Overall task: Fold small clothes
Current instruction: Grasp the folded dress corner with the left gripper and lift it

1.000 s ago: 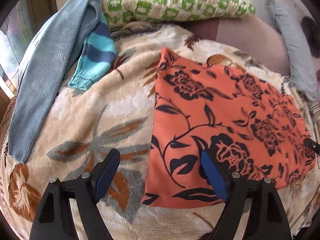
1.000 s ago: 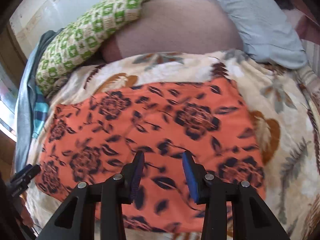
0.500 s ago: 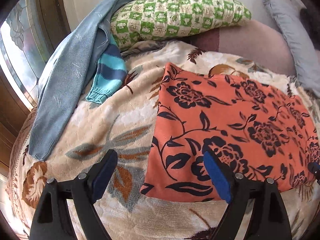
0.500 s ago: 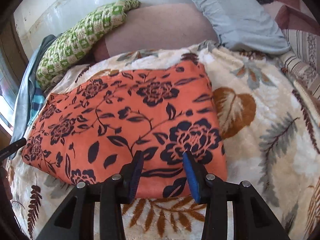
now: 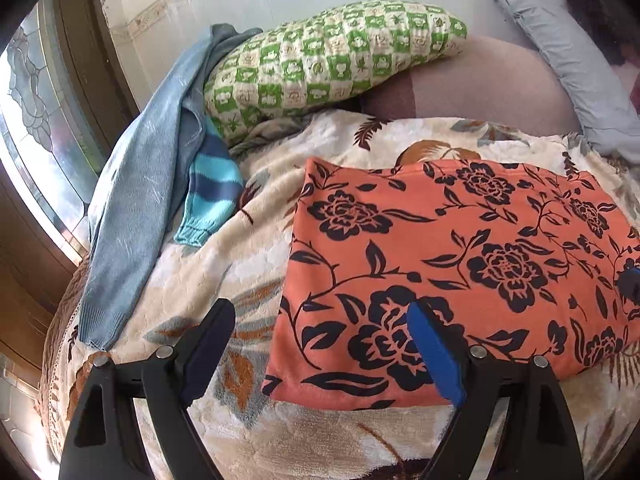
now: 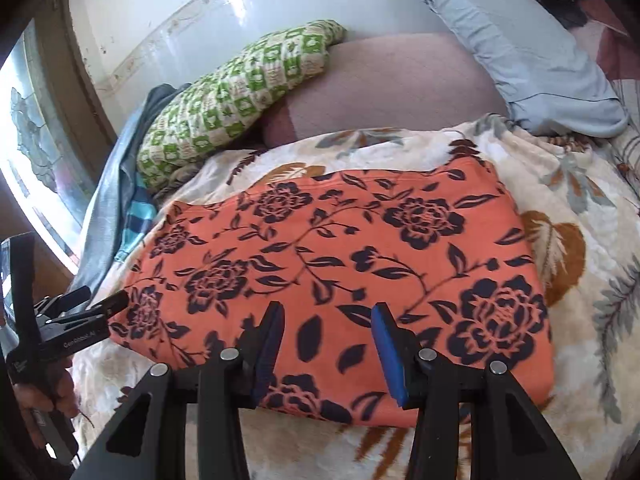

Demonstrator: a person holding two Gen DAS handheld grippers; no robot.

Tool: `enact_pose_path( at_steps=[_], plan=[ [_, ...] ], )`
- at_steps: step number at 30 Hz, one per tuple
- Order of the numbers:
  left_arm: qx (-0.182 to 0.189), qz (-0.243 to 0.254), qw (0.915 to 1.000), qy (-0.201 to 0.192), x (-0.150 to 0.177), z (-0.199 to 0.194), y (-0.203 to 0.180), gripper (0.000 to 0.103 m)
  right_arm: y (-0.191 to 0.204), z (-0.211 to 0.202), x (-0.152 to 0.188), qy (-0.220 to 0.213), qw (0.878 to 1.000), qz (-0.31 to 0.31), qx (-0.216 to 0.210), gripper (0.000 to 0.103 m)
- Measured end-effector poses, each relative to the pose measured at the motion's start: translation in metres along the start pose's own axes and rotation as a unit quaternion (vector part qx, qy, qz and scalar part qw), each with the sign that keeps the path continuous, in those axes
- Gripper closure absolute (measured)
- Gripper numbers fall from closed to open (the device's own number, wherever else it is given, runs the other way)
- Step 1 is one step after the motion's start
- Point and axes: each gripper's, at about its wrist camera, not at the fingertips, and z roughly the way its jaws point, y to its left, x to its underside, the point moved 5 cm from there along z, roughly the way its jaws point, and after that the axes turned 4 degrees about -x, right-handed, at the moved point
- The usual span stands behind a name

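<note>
Already the orange cloth (image 5: 460, 264) lies folded flat on the bed (image 5: 256, 252); both the left gripper (image 5: 320, 354) and the right gripper (image 6: 326, 350) hang wide, empty; the blue sweaters (image 5: 132, 216) look unfolded.

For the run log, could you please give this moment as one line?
folded orange floral cloth flat on cream leaf-print blanket | left gripper open, empty | right gripper open, empty

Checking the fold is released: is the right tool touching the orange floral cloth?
Cannot tell. In the right wrist view the right tool hangs open over the orange floral cloth, but no clear gap or contact shows from this angle.
</note>
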Motion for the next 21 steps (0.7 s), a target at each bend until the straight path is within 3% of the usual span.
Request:
enact_pose_path(
  at_steps=[4, 8, 11, 16, 21],
  plan=[
    [0.006, -0.001, 0.9999, -0.011, -0.005, -0.005, -0.002, 0.015, 0.020, 0.020, 0.008, 0.033, 0.999, -0.026, -0.008, 0.054],
    [0.002, 0.000, 1.0000, -0.009, -0.004, 0.001, -0.005, 0.015, 0.017, 0.053, 0.032, 0.100, 0.994, -0.033, 0.014, 0.054],
    [0.000, 0.001, 1.0000, -0.007, -0.004, 0.003, -0.006, 0.015, 0.018, 0.051, 0.032, 0.094, 0.995, -0.037, 0.011, 0.053],
    [-0.002, -0.004, 0.9999, -0.009, -0.005, 0.002, -0.004, 0.015, 0.012, 0.034, 0.022, 0.062, 0.997, 0.006, -0.036, 0.053],
    [0.010, -0.021, 0.9997, 0.004, -0.001, 0.002, 0.000, 0.015, 0.020, 0.010, 0.010, 0.011, 0.999, -0.024, -0.033, 0.053]
  ],
)
